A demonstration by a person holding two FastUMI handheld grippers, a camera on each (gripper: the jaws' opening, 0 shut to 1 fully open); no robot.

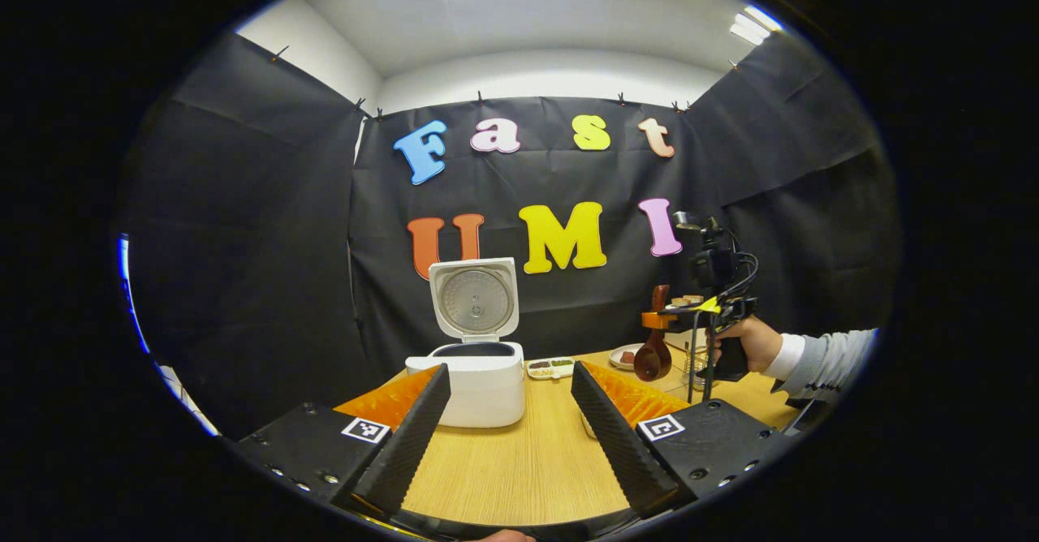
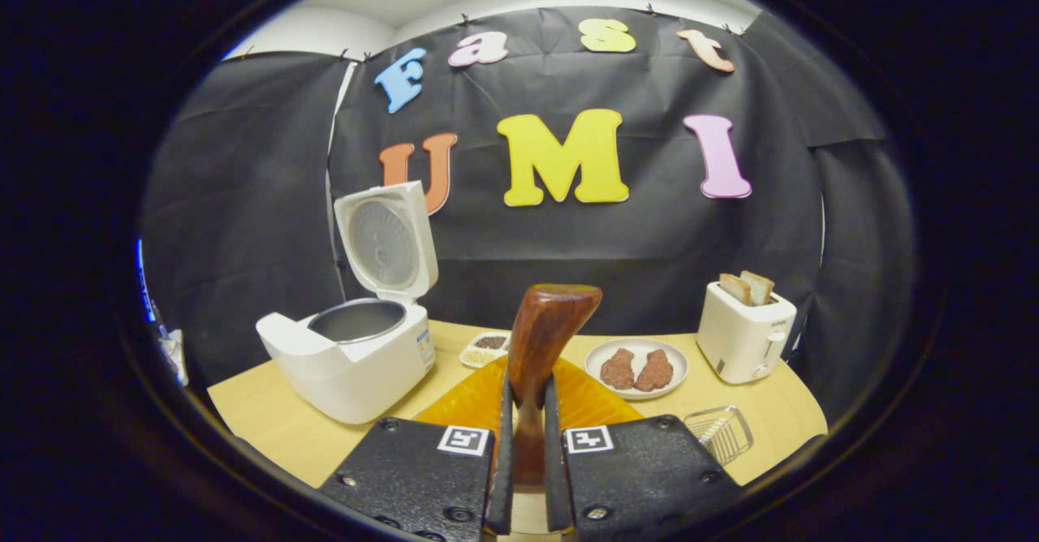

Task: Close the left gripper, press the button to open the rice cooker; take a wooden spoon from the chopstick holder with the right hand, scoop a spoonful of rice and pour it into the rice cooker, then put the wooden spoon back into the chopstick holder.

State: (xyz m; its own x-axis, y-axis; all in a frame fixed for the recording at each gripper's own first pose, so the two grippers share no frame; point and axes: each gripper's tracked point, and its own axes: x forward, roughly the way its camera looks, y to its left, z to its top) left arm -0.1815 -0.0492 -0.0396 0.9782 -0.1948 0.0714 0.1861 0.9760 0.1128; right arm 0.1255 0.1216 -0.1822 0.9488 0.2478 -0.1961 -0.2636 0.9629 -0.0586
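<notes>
— Right gripper view: where is the wooden spoon (image 2: 542, 339)?
— Pinched between both fingers of the right tool (image 2: 525, 453), bowl upward, above the counter (image 2: 268, 420).
— And the rice cooker (image 2: 357, 355)?
— Left of the spoon, lid raised, pot visible. A plate (image 2: 638, 369) and a toaster (image 2: 743, 331) sit to the right.
— The left tool (image 1: 507, 428)?
— Spread wide above the counter, facing the cooker, fingers apart and holding nothing.
</notes>
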